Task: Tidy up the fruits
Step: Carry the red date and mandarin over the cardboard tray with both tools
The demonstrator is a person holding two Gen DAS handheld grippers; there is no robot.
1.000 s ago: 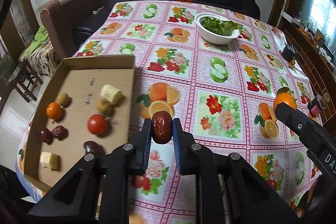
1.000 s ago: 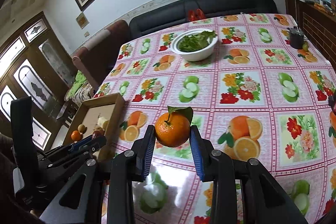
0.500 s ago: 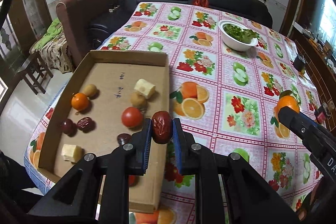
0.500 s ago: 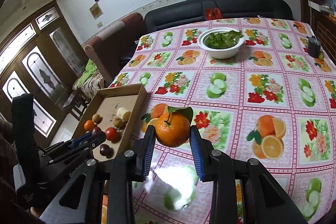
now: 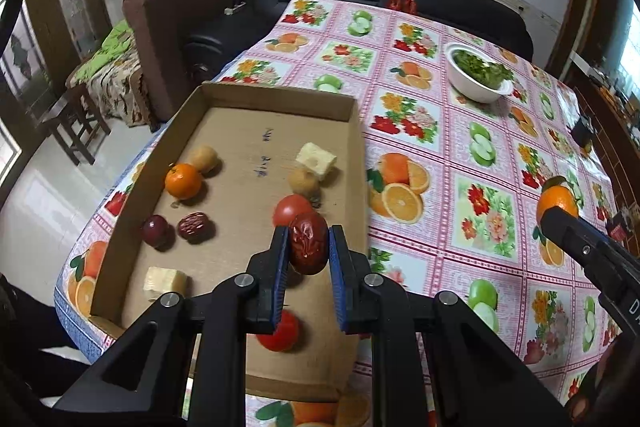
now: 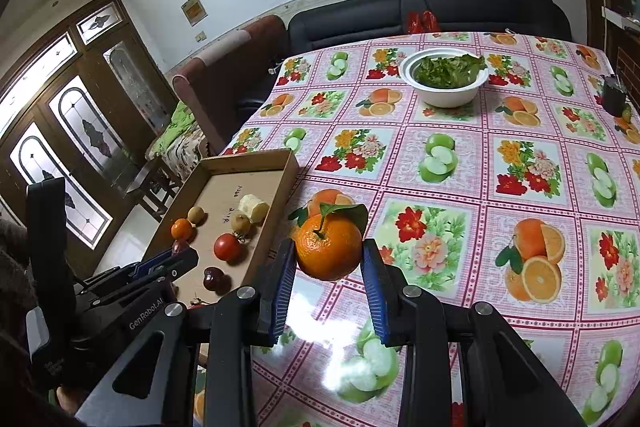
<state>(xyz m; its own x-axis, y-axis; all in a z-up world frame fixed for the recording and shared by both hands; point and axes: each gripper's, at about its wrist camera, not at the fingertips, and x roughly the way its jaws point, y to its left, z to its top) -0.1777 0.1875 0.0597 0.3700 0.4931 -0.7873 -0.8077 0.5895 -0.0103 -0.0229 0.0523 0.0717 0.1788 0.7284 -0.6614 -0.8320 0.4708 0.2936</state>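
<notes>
On my far left, the cardboard tray (image 5: 280, 99) sits at the corner of the counter (image 5: 460, 155), which wears a pink cloth printed with fruit and flowers. Along the tray's left side I see a small orange (image 5: 183, 180) with a tan round fruit (image 5: 204, 159) just behind it, then a dark cherry-like fruit (image 5: 155, 230) beside a wrinkled date (image 5: 195, 227), and a pale cube (image 5: 164, 282) nearest me. Further right in the tray lie another pale cube (image 5: 316, 155), a second tan fruit (image 5: 303, 182) and a tomato (image 5: 290, 209).

My left tool (image 5: 308, 251) hangs over the tray's right half, its blue pads pinching a red date (image 5: 307, 247) clear of the cardboard. Another tomato (image 5: 280, 331) shows beneath it.

To the right, over the cloth beside the tray, my right tool (image 6: 329, 267) pinches a leafy orange (image 6: 329, 251) between its pads, off the counter. Far back stands a white bowl (image 6: 448, 97) of greens.
</notes>
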